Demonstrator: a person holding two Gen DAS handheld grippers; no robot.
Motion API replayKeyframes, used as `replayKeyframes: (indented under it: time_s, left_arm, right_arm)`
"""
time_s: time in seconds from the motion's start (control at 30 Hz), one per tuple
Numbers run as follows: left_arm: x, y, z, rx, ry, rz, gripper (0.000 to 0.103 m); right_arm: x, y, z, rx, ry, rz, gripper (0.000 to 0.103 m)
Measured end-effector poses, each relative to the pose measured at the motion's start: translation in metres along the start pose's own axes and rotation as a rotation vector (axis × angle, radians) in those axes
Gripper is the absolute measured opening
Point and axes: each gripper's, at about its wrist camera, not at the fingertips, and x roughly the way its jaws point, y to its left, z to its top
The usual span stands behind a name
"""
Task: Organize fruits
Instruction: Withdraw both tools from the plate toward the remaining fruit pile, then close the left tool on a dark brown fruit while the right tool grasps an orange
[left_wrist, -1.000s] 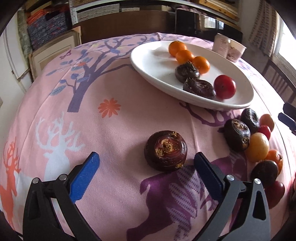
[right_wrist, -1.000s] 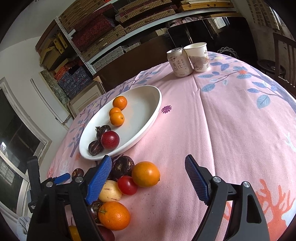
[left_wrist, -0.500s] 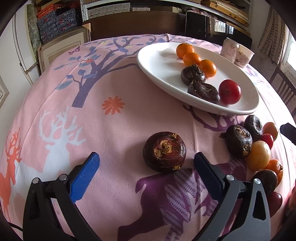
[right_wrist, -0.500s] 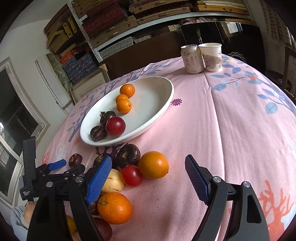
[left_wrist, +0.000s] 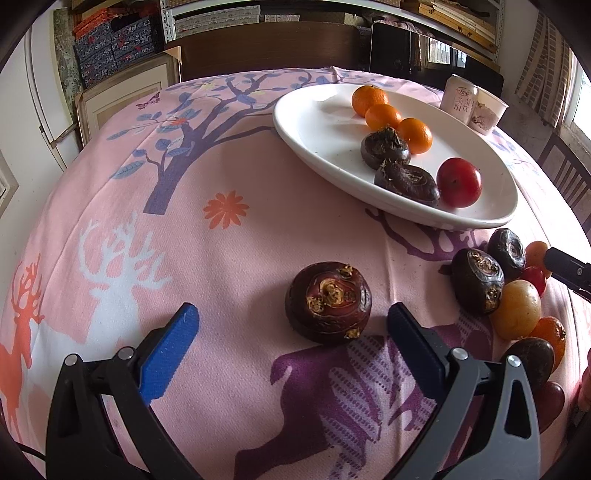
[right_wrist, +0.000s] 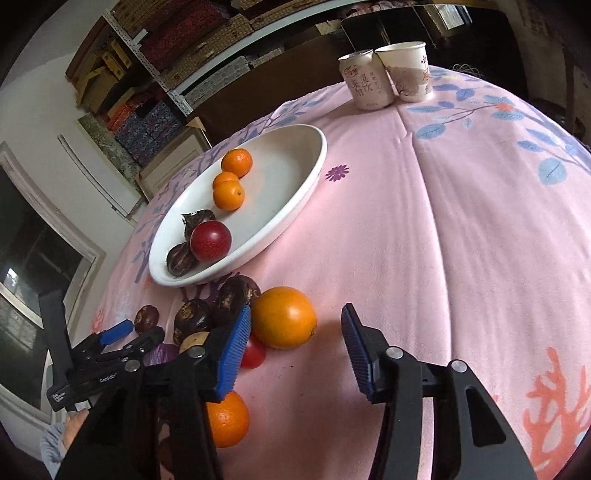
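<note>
A white oval plate (left_wrist: 317, 125) (right_wrist: 295, 184) holds three small oranges (left_wrist: 382, 116), two dark water chestnuts (left_wrist: 406, 179) and a red fruit (left_wrist: 459, 182). A lone dark water chestnut (left_wrist: 328, 307) lies on the pink cloth just ahead of my open, empty left gripper (left_wrist: 291, 325), nearer its right finger. My right gripper (right_wrist: 295, 328) is open and empty, its fingers on either side of a large orange (right_wrist: 284, 316). Beside that orange lies a pile of loose fruit (right_wrist: 207, 321) (left_wrist: 517, 302). The left gripper also shows in the right wrist view (right_wrist: 110, 343).
A drink can (right_wrist: 365, 81) and a paper cup (right_wrist: 408, 70) stand at the far side of the table. Another orange (right_wrist: 225, 419) lies under my right gripper's left finger. Shelves, boxes and a chair ring the table.
My right gripper has moved forward and down until its fingers flank the large orange. The left gripper has shifted only slightly and stays open behind the lone water chestnut.
</note>
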Motion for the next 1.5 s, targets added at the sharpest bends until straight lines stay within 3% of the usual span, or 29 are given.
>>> replayKeyframes:
  time_s: [0.2, 0.3, 0.77, 0.83, 0.9, 1.2, 1.5]
  left_arm:
    - [0.000, 0.000, 0.000, 0.000, 0.000, 0.000, 0.099]
    - [0.000, 0.000, 0.000, 0.000, 0.000, 0.000, 0.099]
    - [-0.001, 0.001, 0.001, -0.018, -0.009, -0.003, 0.099]
    - [-0.003, 0.001, 0.001, -0.021, -0.021, -0.009, 0.091]
    - [-0.006, 0.000, 0.002, -0.020, -0.039, -0.009, 0.072]
    - [-0.010, -0.006, 0.004, 0.005, -0.063, -0.070, 0.041]
    - [-0.021, -0.013, -0.003, 0.018, -0.094, -0.087, 0.041]
  right_arm:
    - [0.005, 0.006, -0.002, -0.004, 0.005, 0.006, 0.051]
    - [0.009, 0.011, -0.001, -0.012, 0.004, 0.035, 0.037]
    - [0.006, 0.018, 0.000, -0.069, -0.018, -0.034, 0.037]
    - [0.006, 0.018, -0.001, -0.068, -0.018, -0.033, 0.038]
    - [0.006, 0.018, -0.001, -0.067, -0.018, -0.033, 0.038]
    - [0.006, 0.018, -0.001, -0.068, -0.019, -0.034, 0.038]
    - [0.002, 0.012, 0.000, -0.050, -0.040, -0.049, 0.037]
